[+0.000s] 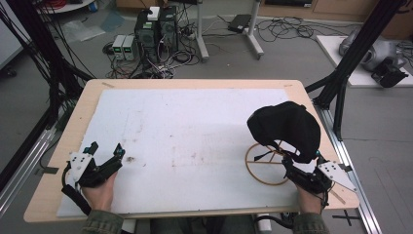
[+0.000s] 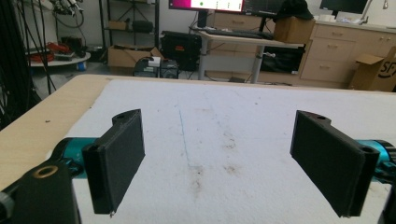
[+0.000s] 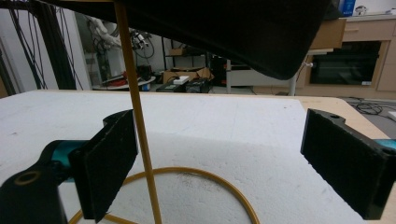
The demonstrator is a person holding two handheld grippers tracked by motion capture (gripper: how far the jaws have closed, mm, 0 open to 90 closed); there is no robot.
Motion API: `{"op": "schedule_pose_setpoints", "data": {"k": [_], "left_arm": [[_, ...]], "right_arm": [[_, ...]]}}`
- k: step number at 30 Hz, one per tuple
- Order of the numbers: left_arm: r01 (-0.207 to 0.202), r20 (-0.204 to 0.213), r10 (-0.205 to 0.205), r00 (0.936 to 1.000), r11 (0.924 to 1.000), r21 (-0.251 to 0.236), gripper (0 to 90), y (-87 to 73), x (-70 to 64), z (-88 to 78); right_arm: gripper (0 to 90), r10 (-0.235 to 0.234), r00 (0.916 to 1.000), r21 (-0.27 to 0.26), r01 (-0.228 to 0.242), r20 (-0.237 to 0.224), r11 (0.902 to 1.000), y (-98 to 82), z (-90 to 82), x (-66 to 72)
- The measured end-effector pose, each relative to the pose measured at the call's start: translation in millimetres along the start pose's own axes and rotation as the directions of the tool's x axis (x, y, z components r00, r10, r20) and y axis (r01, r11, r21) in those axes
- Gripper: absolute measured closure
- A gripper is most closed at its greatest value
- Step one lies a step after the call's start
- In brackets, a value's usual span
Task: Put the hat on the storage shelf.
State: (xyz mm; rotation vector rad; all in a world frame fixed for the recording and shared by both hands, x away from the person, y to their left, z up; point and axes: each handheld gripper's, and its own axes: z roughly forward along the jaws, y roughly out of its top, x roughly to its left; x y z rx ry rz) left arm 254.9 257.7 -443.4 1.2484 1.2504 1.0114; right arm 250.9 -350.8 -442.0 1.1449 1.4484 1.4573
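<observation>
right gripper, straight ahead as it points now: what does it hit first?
Probably the thin upright rod of the hat stand, just inside the right gripper's open jaws, near the left one. The black cap hangs above that line. Depth past the rod is unclear.

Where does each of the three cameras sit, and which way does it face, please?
High view: above the near edge, facing forward and down on the white foam sheet; both hands show.
Left gripper view: on the left gripper, along its open jaws.
Right gripper view: on the right gripper, facing the yellow wire stand under a black cap.
All share the sheet.
</observation>
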Motion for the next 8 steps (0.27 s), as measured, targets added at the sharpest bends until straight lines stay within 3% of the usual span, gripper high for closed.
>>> {"op": "schedule_pose_setpoints", "data": {"k": [8], "left_arm": [[-0.004,0.006,0.004,1.0000,0.9999,0.011,18.0,-0.2,0.6,0.3]], "right_arm": [[10.2,0.002,1.0000,0.001,-0.002,0.000,1.0000,-0.6,0.9,-0.8]]}}
